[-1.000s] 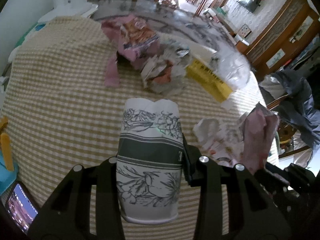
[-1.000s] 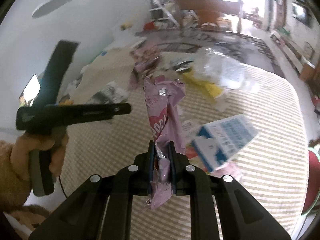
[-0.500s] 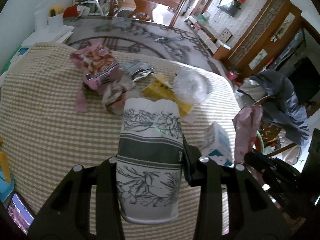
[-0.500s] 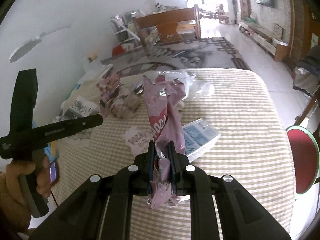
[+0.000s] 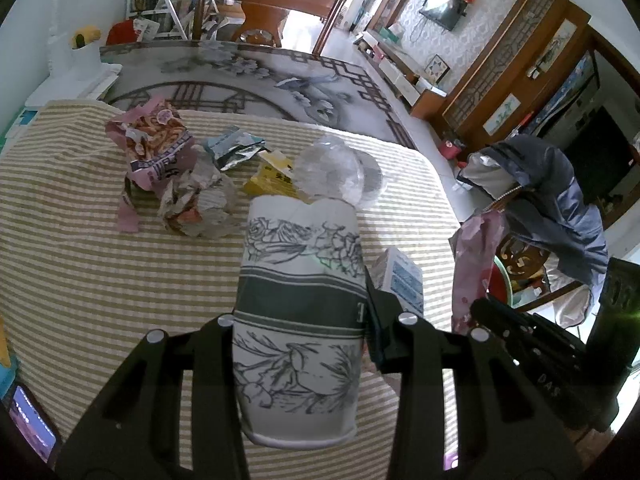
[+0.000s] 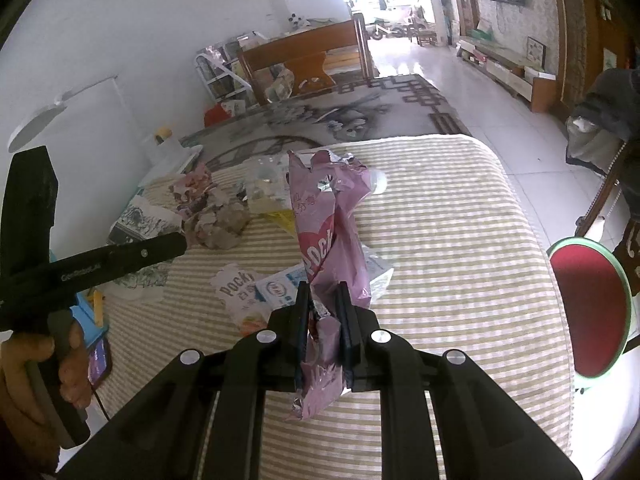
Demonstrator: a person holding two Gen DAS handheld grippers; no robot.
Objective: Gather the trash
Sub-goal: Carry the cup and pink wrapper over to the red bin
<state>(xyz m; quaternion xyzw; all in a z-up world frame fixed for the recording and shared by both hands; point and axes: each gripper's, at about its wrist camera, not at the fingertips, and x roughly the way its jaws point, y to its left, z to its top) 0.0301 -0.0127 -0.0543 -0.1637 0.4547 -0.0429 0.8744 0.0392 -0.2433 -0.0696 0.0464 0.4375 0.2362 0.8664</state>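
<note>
Trash rides in both tongs: left gripper pinches a paper cup, right gripper a pink wrapper. Best keep both squeezed firmly until over a bin.

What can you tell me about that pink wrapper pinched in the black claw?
The pink wrapper is an empty, crumpled Pocky snack packet of thin glossy foil with a silver lining showing at its torn top. It stands roughly upright, lifted above the striped tablecloth, squeezed near its lower end by the right gripper, with a short tail hanging below.
</note>
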